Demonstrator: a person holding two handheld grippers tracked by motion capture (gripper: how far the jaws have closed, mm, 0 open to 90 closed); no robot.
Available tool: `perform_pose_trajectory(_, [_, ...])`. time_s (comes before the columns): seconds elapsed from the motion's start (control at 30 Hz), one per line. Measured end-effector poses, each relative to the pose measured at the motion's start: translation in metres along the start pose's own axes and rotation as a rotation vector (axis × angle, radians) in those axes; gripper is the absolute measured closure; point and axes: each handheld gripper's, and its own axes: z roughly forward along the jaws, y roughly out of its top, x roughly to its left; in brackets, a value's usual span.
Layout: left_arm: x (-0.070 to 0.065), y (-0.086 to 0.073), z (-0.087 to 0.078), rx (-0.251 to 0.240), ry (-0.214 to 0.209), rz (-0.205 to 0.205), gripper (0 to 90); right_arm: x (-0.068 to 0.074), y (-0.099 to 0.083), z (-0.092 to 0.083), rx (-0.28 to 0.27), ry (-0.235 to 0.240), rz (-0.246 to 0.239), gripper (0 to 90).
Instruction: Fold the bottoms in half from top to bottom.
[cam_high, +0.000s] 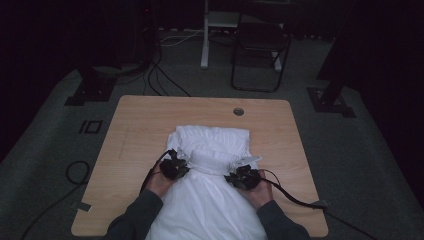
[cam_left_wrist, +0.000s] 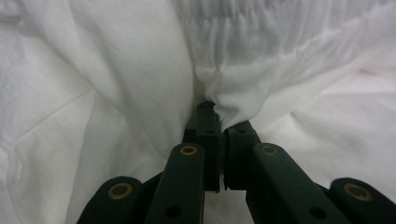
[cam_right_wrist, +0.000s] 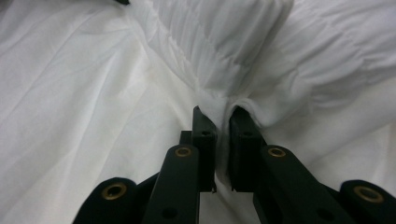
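Note:
A white garment (cam_high: 210, 170) with a gathered elastic band (cam_high: 214, 159) lies spread on the wooden table (cam_high: 150, 125), its near part hanging over the front edge. My left gripper (cam_high: 176, 165) is shut on the left end of the folded-over band; its jaws pinch a tuck of white garment (cam_left_wrist: 233, 100) cloth right at my left gripper (cam_left_wrist: 219, 116) tips. My right gripper (cam_high: 242, 175) is shut on the band's right end, with a fold of white garment (cam_right_wrist: 224, 100) cloth clamped between the tips of my right gripper (cam_right_wrist: 223, 122). Both hands rest low on the cloth.
A round cable hole (cam_high: 238, 111) sits near the table's far right edge. Beyond the table stand a dark folding chair (cam_high: 260, 47) and a white stand (cam_high: 205, 35). Cables (cam_high: 295, 197) trail from each gripper over the table's front corners.

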Motion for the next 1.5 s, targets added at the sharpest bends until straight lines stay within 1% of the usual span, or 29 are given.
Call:
perform_pose_trajectory(0.07, [0.007,0.009,0.006,0.008,0.023,0.0,87.0,-0.005,0.005,0.006,-0.002,-0.013,0.005,83.5])
perform_pose_trajectory(0.13, [0.012,0.018,0.013,0.008,0.034,-0.004,86.9,-0.015,0.012,0.01,-0.007,-0.021,0.024,83.7])
perform_pose_trajectory(0.17, [0.015,0.022,0.016,0.005,0.033,-0.012,86.9,-0.021,0.015,0.012,-0.004,-0.037,0.029,83.8])
perform_pose_trajectory(0.2, [0.017,0.026,0.019,-0.001,0.035,-0.02,86.9,-0.027,0.019,0.014,-0.005,-0.06,0.018,83.8])
perform_pose_trajectory(0.3, [0.022,0.035,0.028,-0.023,0.044,-0.056,86.8,-0.049,0.03,0.02,-0.014,-0.112,0.062,83.8])
perform_pose_trajectory(0.33, [0.022,0.035,0.028,-0.023,0.044,-0.056,86.8,-0.049,0.03,0.02,-0.014,-0.112,0.062,83.8])
perform_pose_trajectory(0.4, [0.025,0.04,0.033,-0.034,0.061,-0.079,86.7,-0.062,0.039,0.026,-0.015,-0.135,0.092,83.6])
perform_pose_trajectory(0.5, [0.029,0.041,0.032,-0.046,0.043,-0.11,86.9,-0.067,0.045,0.027,-0.009,-0.133,0.109,84.1])
perform_pose_trajectory(0.53, [0.029,0.041,0.032,-0.046,0.043,-0.11,87.3,-0.067,0.045,0.027,-0.009,-0.133,0.109,84.1])
perform_pose_trajectory(0.57, [0.029,0.04,0.023,-0.076,0.022,-0.131,87.3,-0.067,0.047,0.025,-0.011,-0.128,0.111,84.5])
perform_pose_trajectory(0.67, [0.026,0.041,-0.006,-0.182,-0.013,-0.162,87.9,-0.059,0.053,0.001,-0.079,-0.126,0.09,85.1])
perform_pose_trajectory(0.7, [0.023,0.042,-0.017,-0.215,-0.017,-0.162,88.0,-0.057,0.055,-0.007,-0.103,-0.123,0.078,85.1])
perform_pose_trajectory(0.73, [0.023,0.042,-0.017,-0.215,-0.017,-0.162,88.0,-0.057,0.055,-0.007,-0.103,-0.123,0.078,85.1])
perform_pose_trajectory(0.77, [0.016,0.043,-0.038,-0.271,-0.022,-0.148,88.0,-0.055,0.057,-0.015,-0.126,-0.121,0.067,85.1])
perform_pose_trajectory(0.8, [0.013,0.043,-0.046,-0.289,-0.023,-0.14,88.0,-0.049,0.06,-0.031,-0.172,-0.114,0.048,85.0])
perform_pose_trajectory(0.83, [0.007,0.042,-0.059,-0.316,-0.026,-0.126,87.9,-0.046,0.061,-0.037,-0.188,-0.11,0.038,85.0])
perform_pose_trajectory(0.9, [-0.002,0.038,-0.073,-0.337,-0.034,-0.11,87.9,-0.036,0.061,-0.056,-0.233,-0.099,0.002,85.0])
perform_pose_trajectory(0.93, [-0.008,0.033,-0.08,-0.339,-0.041,-0.095,87.8,-0.033,0.059,-0.06,-0.239,-0.094,-0.007,85.0])
perform_pose_trajectory(1.03, [-0.021,0.017,-0.083,-0.317,-0.073,-0.086,87.7,-0.018,0.046,-0.07,-0.223,-0.071,-0.046,84.9])
perform_pose_trajectory(1.07, [-0.027,0.009,-0.08,-0.293,-0.099,-0.086,87.6,-0.013,0.039,-0.071,-0.214,-0.059,-0.052,84.9])
perform_pose_trajectory(1.13, [-0.035,-0.005,-0.073,-0.257,-0.113,-0.082,87.5,-0.005,0.024,-0.069,-0.184,-0.04,-0.053,84.8])
perform_pose_trajectory(1.17, [-0.039,-0.012,-0.067,-0.227,-0.123,-0.079,87.3,-0.002,0.015,-0.066,-0.164,-0.026,-0.049,84.6])
perform_pose_trajectory(1.2, [-0.041,-0.019,-0.059,-0.196,-0.13,-0.076,86.8,0.001,0.007,-0.062,-0.138,-0.02,-0.05,84.5])
perform_pose_trajectory(1.27, [-0.043,-0.03,-0.045,-0.152,-0.147,-0.096,86.3,0.005,-0.01,-0.049,-0.083,-0.002,-0.045,84.2])
perform_pose_trajectory(1.3, [-0.044,-0.034,-0.038,-0.131,-0.146,-0.101,86.3,0.006,-0.015,-0.044,-0.067,-0.002,-0.043,84.2])
perform_pose_trajectory(1.37, [-0.045,-0.039,-0.024,-0.098,-0.125,-0.082,86.4,0.004,-0.024,-0.03,-0.032,0.001,-0.027,84.3])
perform_pose_trajectory(1.4, [-0.045,-0.039,-0.021,-0.094,-0.112,-0.073,86.6,0.003,-0.025,-0.025,-0.029,-0.003,-0.025,84.3])
perform_pose_trajectory(1.43, [-0.044,-0.039,-0.018,-0.108,-0.112,-0.068,86.8,0.002,-0.026,-0.023,-0.026,-0.005,-0.02,84.4])
perform_pose_trajectory(1.5, [-0.041,-0.035,-0.015,-0.109,-0.09,-0.066,86.9,0.0,-0.023,-0.019,-0.026,-0.021,-0.023,84.4])
